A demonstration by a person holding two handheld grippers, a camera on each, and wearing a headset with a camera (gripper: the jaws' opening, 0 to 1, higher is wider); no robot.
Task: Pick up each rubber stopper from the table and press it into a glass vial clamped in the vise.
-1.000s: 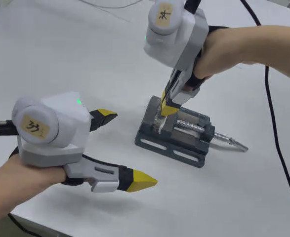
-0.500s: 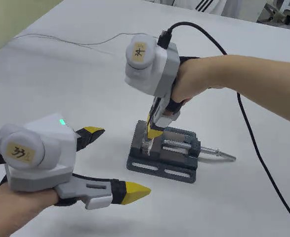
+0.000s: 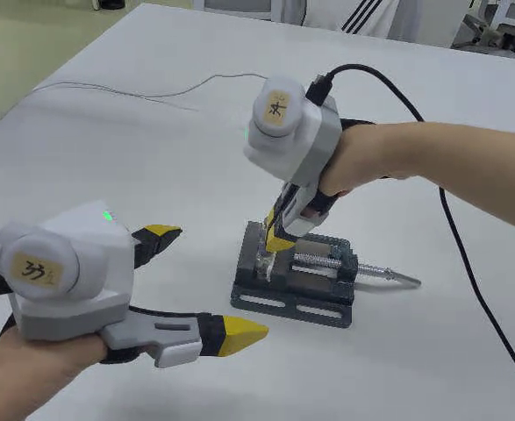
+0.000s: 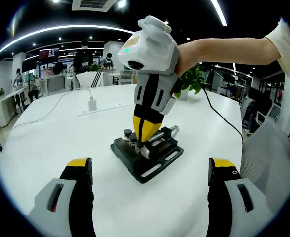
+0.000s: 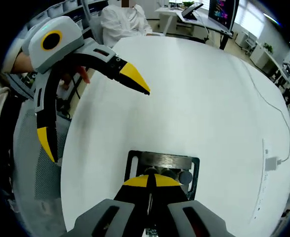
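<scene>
Pale grey-white plastic casing on the left hand-held gripper [image 3: 206,282], with a round end cap bearing a tan sticker [image 3: 36,271] with handwritten marks, a small green light [image 3: 107,216] on top, and black jaws ending in pointed yellow tips. Same build on the right hand-held gripper [image 3: 279,242], with its own marked sticker [image 3: 277,109] and a thick black cable [image 3: 354,67] plugged into the rear. Forearms bare, with a pale short sleeve [image 4: 288,39] at the shoulder.

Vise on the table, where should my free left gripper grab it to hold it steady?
Take the vise by the block at its screw end, pinching its flat long sides from above, probably. That end is clear of the right gripper, shut over the other end; the left gripper is open.
</scene>
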